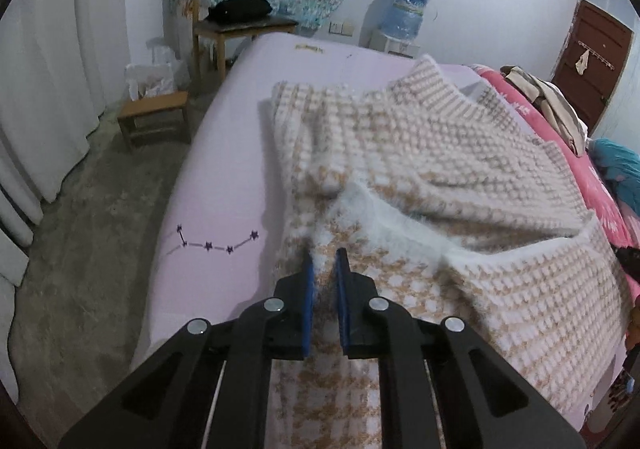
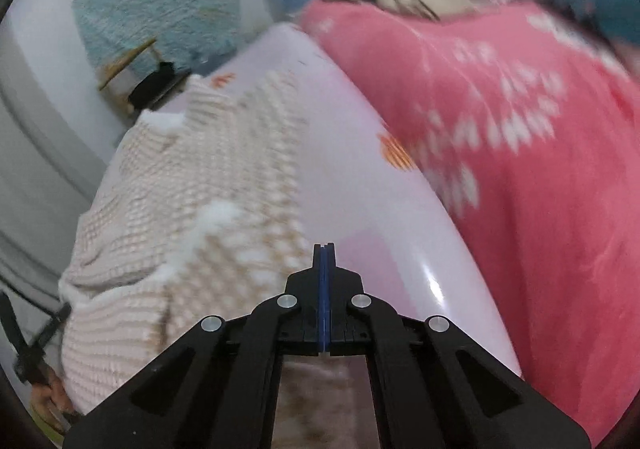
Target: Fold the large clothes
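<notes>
Sweater [image 1: 420, 169], fuzzy, waffle-knit, rumpled

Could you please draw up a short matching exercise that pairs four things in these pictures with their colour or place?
Things:
1. knitted sweater
2. blanket
3. black bag
4. water bottle

Descriptions:
A. pink with a white pattern
B. lying on the wooden chair seat
C. blue, standing by the far wall
D. beige-and-white check, spread on the bed

Right pairs: 1-D, 2-A, 3-B, 4-C
</notes>
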Demonstrator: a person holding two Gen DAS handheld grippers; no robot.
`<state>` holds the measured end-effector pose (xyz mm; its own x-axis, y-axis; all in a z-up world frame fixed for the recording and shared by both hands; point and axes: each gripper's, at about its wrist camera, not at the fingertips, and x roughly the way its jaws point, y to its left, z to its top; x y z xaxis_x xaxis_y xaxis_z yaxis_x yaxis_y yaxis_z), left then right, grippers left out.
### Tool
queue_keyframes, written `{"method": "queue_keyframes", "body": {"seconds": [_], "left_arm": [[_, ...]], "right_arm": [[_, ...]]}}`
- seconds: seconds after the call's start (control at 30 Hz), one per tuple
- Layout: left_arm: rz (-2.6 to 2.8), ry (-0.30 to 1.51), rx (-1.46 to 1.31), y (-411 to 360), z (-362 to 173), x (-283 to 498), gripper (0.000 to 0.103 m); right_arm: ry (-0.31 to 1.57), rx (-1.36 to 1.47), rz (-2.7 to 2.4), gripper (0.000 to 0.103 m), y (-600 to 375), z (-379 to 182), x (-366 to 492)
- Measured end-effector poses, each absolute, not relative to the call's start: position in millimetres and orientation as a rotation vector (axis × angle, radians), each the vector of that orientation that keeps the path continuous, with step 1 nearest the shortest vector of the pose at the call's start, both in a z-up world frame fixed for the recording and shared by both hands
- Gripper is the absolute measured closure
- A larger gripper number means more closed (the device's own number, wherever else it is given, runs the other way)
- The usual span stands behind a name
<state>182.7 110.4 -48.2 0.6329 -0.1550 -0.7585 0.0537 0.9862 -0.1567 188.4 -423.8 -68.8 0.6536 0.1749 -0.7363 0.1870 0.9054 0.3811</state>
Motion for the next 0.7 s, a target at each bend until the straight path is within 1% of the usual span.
{"method": "queue_keyframes", "body": {"seconds": [0.1,0.13,0.17,0.2,0.27,0.3,0.4,0.5,0.57,0.7], "left_arm": [[-0.119,0.882,-0.097,107.4,-46.9,181.8,0.089],[-0.121,0.884,-0.094,107.3,-45.9,181.7,0.088],[-0.121,0.884,-0.096,108.0,-44.3,181.4,0.085],[-0.115,0.876,-0.101,109.6,-40.9,180.4,0.079],[-0.089,0.841,-0.11,113.8,-31.0,174.5,0.069],[-0.081,0.805,-0.116,115.9,-23.7,169.1,0.069],[-0.115,0.71,-0.133,115.7,-0.4,148.2,0.069],[-0.256,0.673,-0.172,99.6,10.8,130.9,0.069],[-0.364,0.725,-0.179,79.0,3.4,127.6,0.069],[-0.438,0.863,-0.125,32.9,-35.0,132.1,0.069]], "right_arm": [[0.876,0.525,0.01,0.103,-435.4,-72.9,184.3],[0.872,0.519,0.003,0.1,-436.3,-69.7,182.6],[0.862,0.507,-0.004,0.1,-436.6,-64.9,179.8],[0.847,0.498,-0.006,0.099,-436.3,-58.9,176.1],[0.799,0.474,-0.003,0.083,-433.9,-40.0,164.7],[0.77,0.454,-0.004,0.081,-430.9,-29.9,158.0],[0.711,0.382,0.058,0.079,-410.5,-4.6,142.1],[0.735,0.309,0.23,0.079,-370.2,4.0,137.5],[0.788,0.248,0.324,0.079,-340.4,-1.7,140.0],[0.919,0.136,0.414,0.081,-279.8,-29.9,157.8]]}}
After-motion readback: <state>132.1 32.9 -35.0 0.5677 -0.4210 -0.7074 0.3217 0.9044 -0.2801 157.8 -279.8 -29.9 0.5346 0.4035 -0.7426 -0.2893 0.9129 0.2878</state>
